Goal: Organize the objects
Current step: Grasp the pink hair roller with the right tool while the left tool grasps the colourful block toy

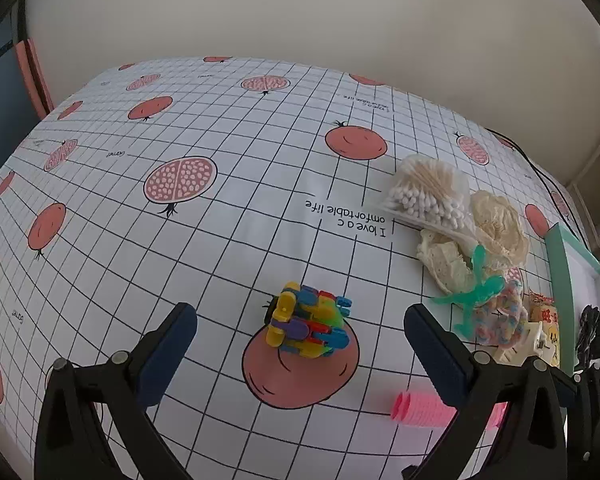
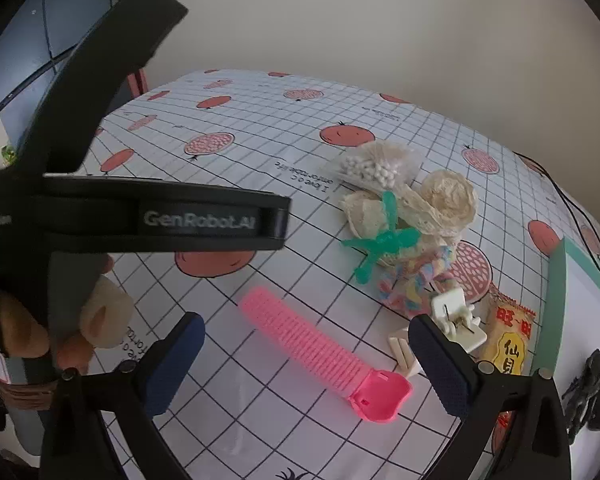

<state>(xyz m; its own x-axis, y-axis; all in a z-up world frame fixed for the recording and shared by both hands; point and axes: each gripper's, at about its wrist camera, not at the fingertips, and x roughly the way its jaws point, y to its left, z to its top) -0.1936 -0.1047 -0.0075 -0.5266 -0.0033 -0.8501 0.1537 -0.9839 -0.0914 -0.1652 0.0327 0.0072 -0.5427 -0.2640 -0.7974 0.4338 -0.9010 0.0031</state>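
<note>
A: What sits in containers?
B: A clear bag of cotton swabs, far right on the tablecloth.
A: And the grippers?
B: Left gripper spread wide around the multicoloured block toy; right gripper released around the pink hair clip, near centre.

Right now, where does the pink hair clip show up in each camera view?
Left wrist view: the pink hair clip lies at lower right, partly hidden behind the left tool's right-hand finger.
Right wrist view: the clip lies lower centre, diagonal, between the right tool's fingers.
Shared landmark: the green figure toy, beyond the clip in both.
</note>
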